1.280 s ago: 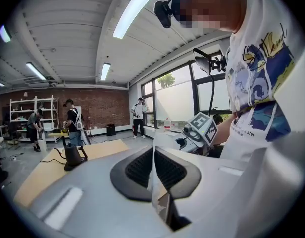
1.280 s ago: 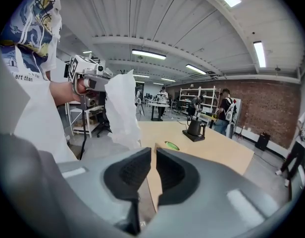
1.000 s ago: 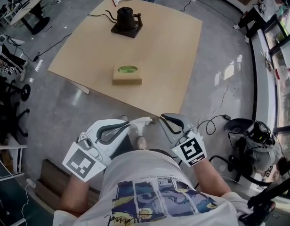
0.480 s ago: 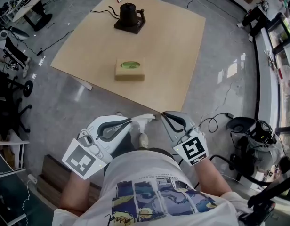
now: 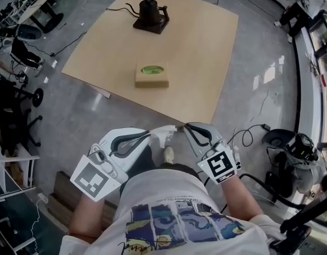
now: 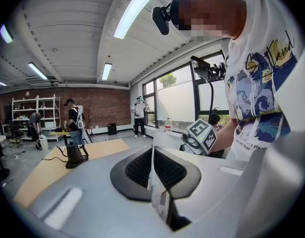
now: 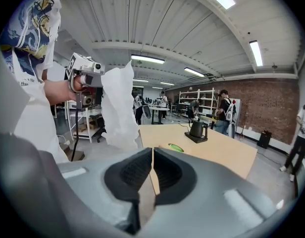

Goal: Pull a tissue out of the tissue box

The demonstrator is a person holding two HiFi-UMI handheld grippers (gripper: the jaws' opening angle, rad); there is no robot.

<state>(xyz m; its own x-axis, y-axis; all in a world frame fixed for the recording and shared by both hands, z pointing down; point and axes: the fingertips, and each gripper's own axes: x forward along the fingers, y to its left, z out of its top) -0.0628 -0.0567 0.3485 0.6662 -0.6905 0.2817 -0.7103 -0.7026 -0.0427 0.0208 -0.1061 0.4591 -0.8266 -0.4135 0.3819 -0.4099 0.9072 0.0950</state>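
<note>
Counter (image 5: 200,47) carries the tissue box (image 5: 151,75) (kettle (image 5: 151,12) behind). Left gripper (image 5: 149,135) clenched on a tissue (image 5: 164,136); right gripper (image 5: 186,128) clenched, apparently empty.

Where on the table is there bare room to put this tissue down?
The right half of the table, right of the tissue box and kettle, is bare. So is the left corner, left of the tissue box. Only the far edge by the kettle is crowded.
</note>
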